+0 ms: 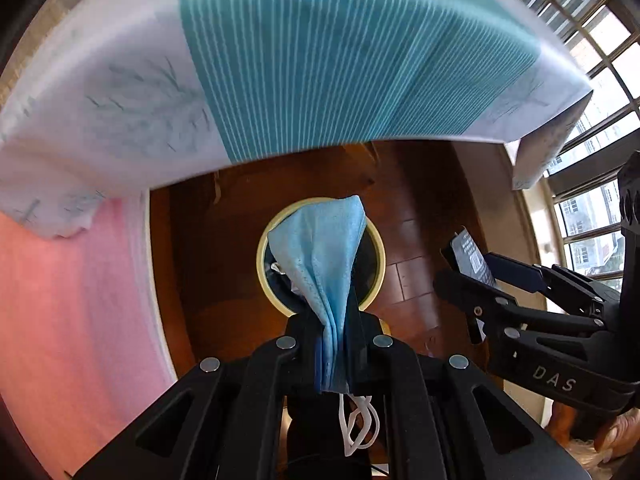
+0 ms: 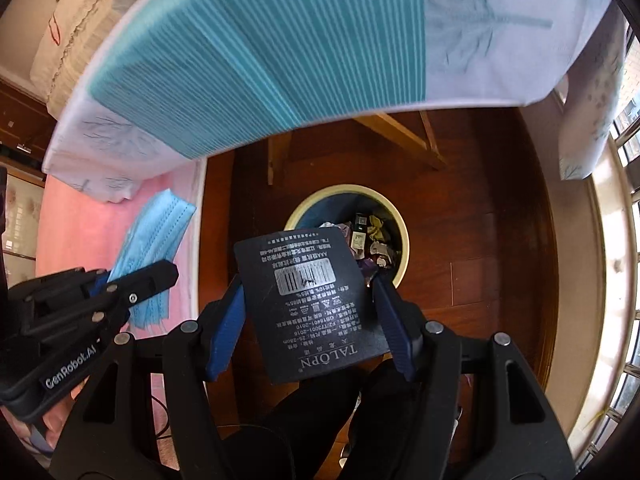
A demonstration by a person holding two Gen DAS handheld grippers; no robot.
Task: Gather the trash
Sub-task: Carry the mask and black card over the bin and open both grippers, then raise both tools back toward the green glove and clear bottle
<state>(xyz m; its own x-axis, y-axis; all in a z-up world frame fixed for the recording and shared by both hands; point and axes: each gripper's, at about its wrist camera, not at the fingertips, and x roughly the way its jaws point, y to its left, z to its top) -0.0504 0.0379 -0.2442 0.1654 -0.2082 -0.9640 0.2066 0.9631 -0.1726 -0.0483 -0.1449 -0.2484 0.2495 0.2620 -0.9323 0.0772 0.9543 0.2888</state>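
My left gripper [image 1: 335, 332] is shut on a blue face mask [image 1: 320, 256], whose white ear loops dangle below the jaws. The mask hangs over a round bin with a cream rim [image 1: 262, 264] on the wooden floor. My right gripper [image 2: 310, 300] is shut on a black card packet [image 2: 308, 300] printed with a barcode and white text, held by its side edges between blue pads [image 2: 228, 328]. It is above the near edge of the bin [image 2: 402, 240], which holds several scraps. Each gripper shows in the other's view: the right gripper [image 1: 476, 264] and the left gripper [image 2: 136, 276].
A table with a teal-striped and white cloth [image 1: 320, 60] overhangs the floor above the bin; wooden legs [image 2: 400, 136] stand under it. A pink bedspread [image 1: 72, 300] lies to the left. Windows [image 1: 592, 220] run along the right. Brown wooden floor [image 2: 460, 220] surrounds the bin.
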